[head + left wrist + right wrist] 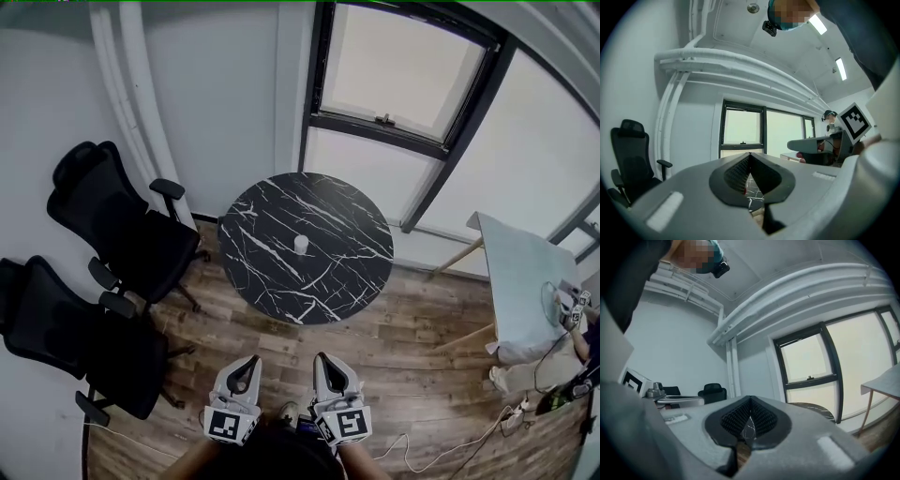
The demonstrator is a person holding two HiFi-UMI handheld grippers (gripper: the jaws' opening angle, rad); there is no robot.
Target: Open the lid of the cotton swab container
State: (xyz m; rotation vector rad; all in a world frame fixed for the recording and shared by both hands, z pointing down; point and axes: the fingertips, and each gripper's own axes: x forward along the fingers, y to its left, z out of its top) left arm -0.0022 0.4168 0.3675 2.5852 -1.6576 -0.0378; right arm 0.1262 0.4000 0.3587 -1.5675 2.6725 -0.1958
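Observation:
A small white cotton swab container (301, 245) stands upright near the middle of the round black marble table (347, 272). Both grippers are held low at the bottom of the head view, well short of the table. My left gripper (246, 363) is shut with nothing between its jaws. My right gripper (321, 360) is likewise shut and empty. In the left gripper view the left gripper (750, 155) has its ribbed pads (737, 172) meeting, a sliver of marble table showing behind. In the right gripper view the right gripper (749, 400) looks the same, with the table's edge (813, 408) beyond.
Two black office chairs (122, 234) (66, 337) stand left of the table on the wood floor. A window wall (412, 103) runs behind. A light desk (525, 291) with a cable and power strip (514, 412) is at the right, where another person (581, 323) stands.

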